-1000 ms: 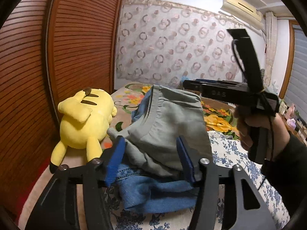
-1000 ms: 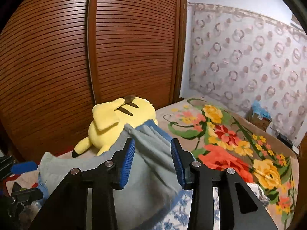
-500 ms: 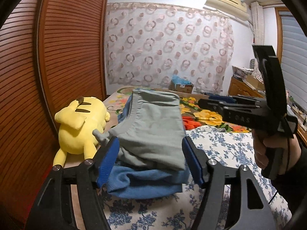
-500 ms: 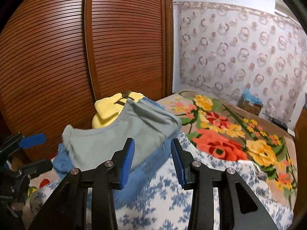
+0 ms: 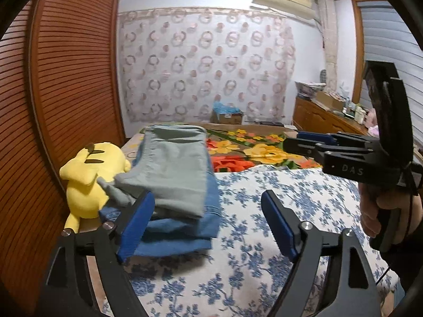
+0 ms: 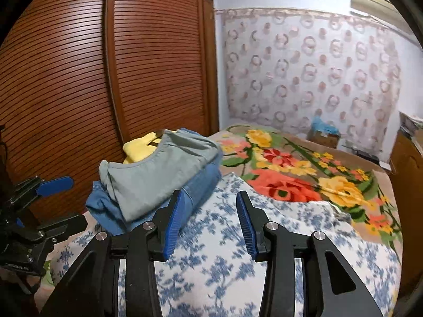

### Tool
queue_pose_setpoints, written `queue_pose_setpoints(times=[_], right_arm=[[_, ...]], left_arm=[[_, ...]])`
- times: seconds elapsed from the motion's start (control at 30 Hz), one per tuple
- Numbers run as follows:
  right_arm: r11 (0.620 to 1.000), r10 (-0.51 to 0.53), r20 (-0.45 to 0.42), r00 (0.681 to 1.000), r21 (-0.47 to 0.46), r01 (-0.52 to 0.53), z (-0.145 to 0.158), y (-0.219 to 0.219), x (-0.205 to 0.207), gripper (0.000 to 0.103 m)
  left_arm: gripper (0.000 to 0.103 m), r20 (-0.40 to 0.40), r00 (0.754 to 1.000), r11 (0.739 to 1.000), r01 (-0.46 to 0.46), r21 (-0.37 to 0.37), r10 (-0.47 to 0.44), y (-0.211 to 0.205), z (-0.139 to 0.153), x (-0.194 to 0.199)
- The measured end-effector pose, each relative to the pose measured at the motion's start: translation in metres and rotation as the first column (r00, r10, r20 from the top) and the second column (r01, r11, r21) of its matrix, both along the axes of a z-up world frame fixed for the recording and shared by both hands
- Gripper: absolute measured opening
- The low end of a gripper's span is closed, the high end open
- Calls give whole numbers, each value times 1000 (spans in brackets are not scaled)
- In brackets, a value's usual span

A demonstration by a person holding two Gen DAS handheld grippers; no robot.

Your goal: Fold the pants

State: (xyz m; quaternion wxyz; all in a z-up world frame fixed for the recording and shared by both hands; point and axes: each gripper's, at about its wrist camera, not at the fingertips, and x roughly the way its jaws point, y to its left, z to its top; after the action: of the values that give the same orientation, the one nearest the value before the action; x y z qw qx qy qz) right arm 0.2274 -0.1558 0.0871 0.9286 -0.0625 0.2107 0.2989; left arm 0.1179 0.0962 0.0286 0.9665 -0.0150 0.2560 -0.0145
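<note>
Folded grey-green pants (image 5: 174, 169) lie on top of folded blue jeans (image 5: 185, 235) at the left side of the bed; both show in the right wrist view too, pants (image 6: 156, 169) on jeans (image 6: 201, 182). My left gripper (image 5: 207, 216) is open and empty, its left finger just in front of the stack's near edge. My right gripper (image 6: 208, 214) is open and empty, pulled back over the blue-flowered sheet, right of the stack. The right gripper also shows in the left wrist view (image 5: 312, 138), held in a hand.
A yellow plush toy (image 5: 90, 174) lies left of the stack against the slatted wooden wardrobe (image 5: 53, 92). The bed has a blue-flowered white sheet (image 5: 277, 211) and a bright floral blanket (image 6: 304, 174). A wooden dresser (image 5: 322, 119) stands at the right.
Both grippers have drawn back from the stacked clothes. The left jaws, which straddled the stack, now stand wider and in front of it. The grey pants rest flat on the jeans.
</note>
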Motion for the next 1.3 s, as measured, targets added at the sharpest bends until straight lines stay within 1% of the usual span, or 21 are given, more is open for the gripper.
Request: queue_pose_setpoints(times=[0.03,0.07,0.1,0.23,0.4,0.53,0.67,0.73,0.87,0.97,1.07,1.3], right_arm=[[1000,-10,-1,1000,3,10,0,-4,-6,43],[1000,-19,-1,1000,4,19,0,-6,-11,44],[999,-32,1,999,3,32,0,-9,-18,44],[998,-67,6,998,0,67,-1,-17,-41,46],[993,-115,-10,993,11,115,-2,-29,-64,49],[987,-161,-4,987,16,161,0,-39,-86,51],[978,-205,5,979,35,204,5,-47,-111,54],[971,-235,3,972,37,234,5,-51,-124,57],[953,-301,-2,954,46,301,3,-54,-145,66],[942,-332,-6,943,49,332,3,-55,-157,68],[929,-368,-6,930,46,368,4,-54,-167,70],[908,-416,13,909,55,414,13,-53,-187,70]], left_arm=[[85,-5,1000,1000,11,0,-11,-4,0,-1],[91,-12,1000,1000,25,-2,-25,-8,-1,-1],[92,-11,999,1000,30,-4,-30,-10,-1,-2],[92,-22,998,999,52,-8,-52,-24,-5,-5],[92,-40,996,997,74,-18,-74,-41,-8,-6],[92,-20,996,996,83,-17,-84,-55,-5,-13],[92,-12,996,996,86,15,-86,-71,-3,-19],[92,-9,995,995,100,20,-100,-77,-2,-22],[92,-16,992,992,125,10,-125,-91,1,-23],[92,-12,991,991,133,10,-133,-97,4,-24],[92,-1,990,990,142,1,-142,-103,7,-27],[92,29,988,989,151,-3,-151,-115,19,-38]])
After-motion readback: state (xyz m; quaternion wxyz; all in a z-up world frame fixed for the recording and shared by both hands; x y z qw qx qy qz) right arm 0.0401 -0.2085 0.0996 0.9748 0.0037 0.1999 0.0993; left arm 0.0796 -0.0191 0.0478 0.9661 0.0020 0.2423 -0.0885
